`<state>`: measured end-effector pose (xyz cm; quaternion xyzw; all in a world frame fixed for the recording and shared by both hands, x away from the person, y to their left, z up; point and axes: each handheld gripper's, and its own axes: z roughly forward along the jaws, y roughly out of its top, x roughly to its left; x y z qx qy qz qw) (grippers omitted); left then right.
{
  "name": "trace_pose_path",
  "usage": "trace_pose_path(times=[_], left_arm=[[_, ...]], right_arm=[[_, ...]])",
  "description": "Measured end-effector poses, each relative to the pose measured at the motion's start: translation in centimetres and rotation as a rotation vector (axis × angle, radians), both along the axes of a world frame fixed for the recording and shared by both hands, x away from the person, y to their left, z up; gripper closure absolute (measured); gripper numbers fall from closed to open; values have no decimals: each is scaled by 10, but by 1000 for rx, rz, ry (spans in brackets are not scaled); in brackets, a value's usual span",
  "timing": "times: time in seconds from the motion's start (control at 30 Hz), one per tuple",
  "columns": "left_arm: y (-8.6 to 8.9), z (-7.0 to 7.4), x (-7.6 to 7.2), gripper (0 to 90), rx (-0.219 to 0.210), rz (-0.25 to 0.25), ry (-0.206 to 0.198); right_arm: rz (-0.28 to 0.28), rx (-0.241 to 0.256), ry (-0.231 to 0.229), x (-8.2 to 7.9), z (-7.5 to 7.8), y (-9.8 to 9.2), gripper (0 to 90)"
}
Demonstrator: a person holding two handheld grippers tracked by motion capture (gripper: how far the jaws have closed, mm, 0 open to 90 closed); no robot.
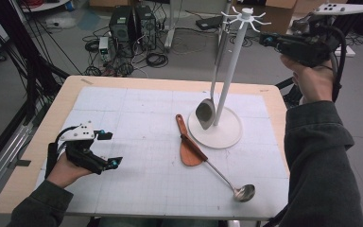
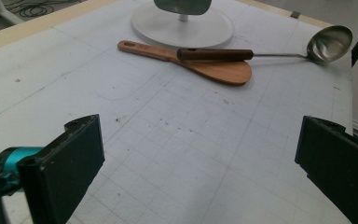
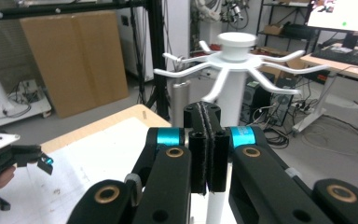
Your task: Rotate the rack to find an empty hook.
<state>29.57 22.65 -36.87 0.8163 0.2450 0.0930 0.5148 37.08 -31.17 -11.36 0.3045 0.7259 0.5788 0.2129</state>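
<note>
Right gripper (image 1: pixel 264 39) pressed together, empty, just beside rack (image 1: pixel 247 14) top; left gripper (image 1: pixel 108 149) spread.

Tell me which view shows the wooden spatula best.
The left gripper view: the spatula lies whole and close, with the ladle's dark handle across its blade. The high view shows the spatula smaller, partly under that handle. The right gripper view looks at the rack's hooks.
</note>
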Motion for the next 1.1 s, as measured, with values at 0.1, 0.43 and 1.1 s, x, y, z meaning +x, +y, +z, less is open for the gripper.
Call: trace_pose_path(times=[0.1,0.43,1.1], left_arm=[[0,0,0,18,2,-1,-2],[0,0,0,18,-1,-1,-1],[0,1,0,18,-3,-5,-6]], right_arm=[[-9,4,-6,1,0,-3,900],[8,1,-14,8,4,9,900],[10,-37,-36,7,7,40,900]])
